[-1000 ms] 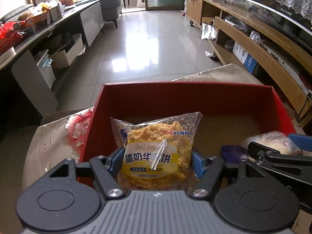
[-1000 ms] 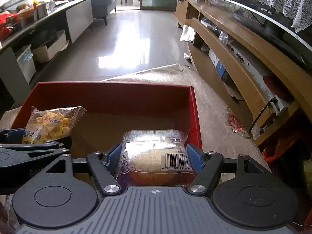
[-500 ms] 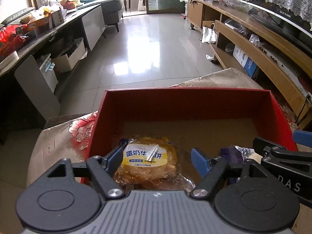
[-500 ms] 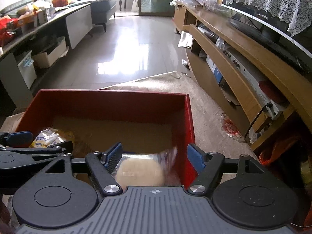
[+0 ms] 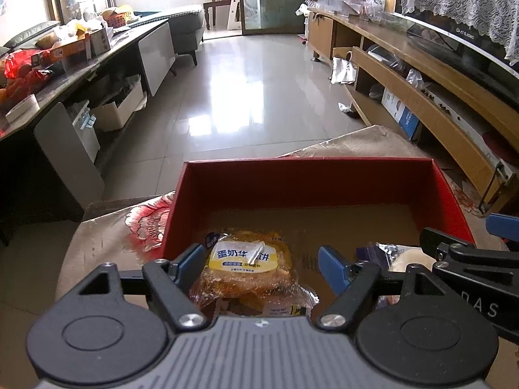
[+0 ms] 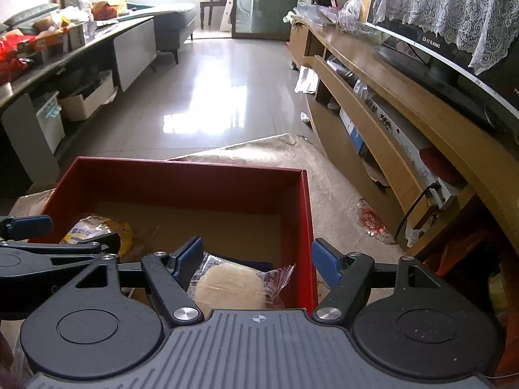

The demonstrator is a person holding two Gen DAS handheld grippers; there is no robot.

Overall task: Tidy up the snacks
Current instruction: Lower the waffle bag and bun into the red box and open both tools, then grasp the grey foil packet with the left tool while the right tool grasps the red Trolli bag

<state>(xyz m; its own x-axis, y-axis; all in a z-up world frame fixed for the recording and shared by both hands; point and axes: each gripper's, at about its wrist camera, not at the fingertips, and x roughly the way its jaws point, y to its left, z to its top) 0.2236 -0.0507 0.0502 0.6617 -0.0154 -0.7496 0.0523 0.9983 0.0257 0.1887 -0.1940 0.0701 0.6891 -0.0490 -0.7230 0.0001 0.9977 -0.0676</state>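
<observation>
Two packets already lie on the floor of the red box [image 5: 305, 181], and each sits right under one of your claws, so what counts now is how each claw stands over its own packet. Your left claw [image 5: 262, 261] is spread apart with the yellow-labelled waffle packet [image 5: 248, 267] between its blue pads and clear of the right one; the packet lies at the near left of the box, its label facing up. Your right claw [image 6: 256, 259] is also apart, gripping nothing, above the pale round cake packet [image 6: 232, 285] in the near right corner, close against the right wall. Both packets look released, so my judgement is that each claw only needs to lift straight up and back toward you. Mind the right claw: its outer finger hangs over the box wall, so rise before swinging sideways. Whatever snacks remain are out of view.
</observation>
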